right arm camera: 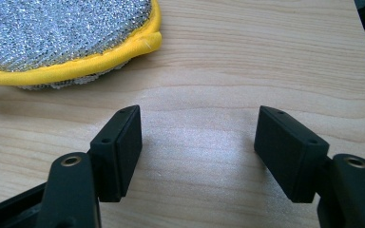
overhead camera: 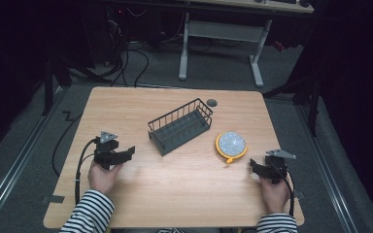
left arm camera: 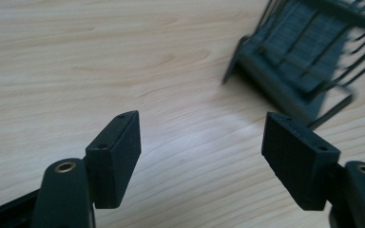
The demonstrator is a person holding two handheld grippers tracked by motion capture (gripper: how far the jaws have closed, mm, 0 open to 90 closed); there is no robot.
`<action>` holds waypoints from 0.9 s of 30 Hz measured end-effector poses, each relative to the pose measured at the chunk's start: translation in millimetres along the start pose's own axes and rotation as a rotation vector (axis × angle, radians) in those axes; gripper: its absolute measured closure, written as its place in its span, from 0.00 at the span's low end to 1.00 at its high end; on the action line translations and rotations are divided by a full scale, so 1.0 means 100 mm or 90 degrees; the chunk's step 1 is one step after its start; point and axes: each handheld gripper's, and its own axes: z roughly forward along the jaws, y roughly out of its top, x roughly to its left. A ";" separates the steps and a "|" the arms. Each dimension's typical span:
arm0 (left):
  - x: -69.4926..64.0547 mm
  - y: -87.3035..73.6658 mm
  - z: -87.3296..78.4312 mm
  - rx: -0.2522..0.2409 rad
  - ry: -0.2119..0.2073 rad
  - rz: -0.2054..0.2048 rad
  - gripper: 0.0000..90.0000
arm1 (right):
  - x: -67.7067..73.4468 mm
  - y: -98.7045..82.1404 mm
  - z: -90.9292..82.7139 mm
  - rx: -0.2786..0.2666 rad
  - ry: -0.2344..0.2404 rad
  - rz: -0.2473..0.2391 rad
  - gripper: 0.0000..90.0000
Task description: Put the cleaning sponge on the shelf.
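Both pairs of jaws stand wide apart with nothing between them but bare wood. The left gripper (left arm camera: 202, 159) points toward the near corner of the wire basket (overhead camera: 180, 125), and the right gripper (right arm camera: 197, 154) faces the yellow-rimmed scouring pad (right arm camera: 66, 33), which lies just beyond its pads, apart from them. On the bench (overhead camera: 175, 194) the basket sits near the middle, set at an angle, its far end toward the back edge; the pad lies flat to its right, close to the right edge and near the right gripper (overhead camera: 257, 167), while the left gripper (overhead camera: 126, 154) hangs near the left edge, well short of the basket. The likely step is for the right hand to take up the pad, probably to put it in the basket. To do that well, the jaws should come in low and pinch the raised yellow hem, since the disc is thin and soft and would fold if grabbed across its face. The pad is round, its top a glittering silver mesh, its border smooth stitched cloth with a small loop. The basket is dark, rigid wire with a slatted floor. The bench is pale, smooth wood grain.
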 end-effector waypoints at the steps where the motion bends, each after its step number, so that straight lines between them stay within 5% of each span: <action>1: -0.06 0.08 -0.02 -0.011 -0.011 0.006 0.32 | 0.00 0.00 0.00 0.000 0.000 0.001 0.37; 12: -0.40 0.54 0.00 -0.026 -0.048 0.037 0.28 | 0.00 0.00 0.00 0.000 0.000 0.001 0.37; 27: -0.58 0.78 0.47 0.052 -0.014 0.042 0.26 | 0.00 0.00 0.00 0.000 0.000 0.002 0.37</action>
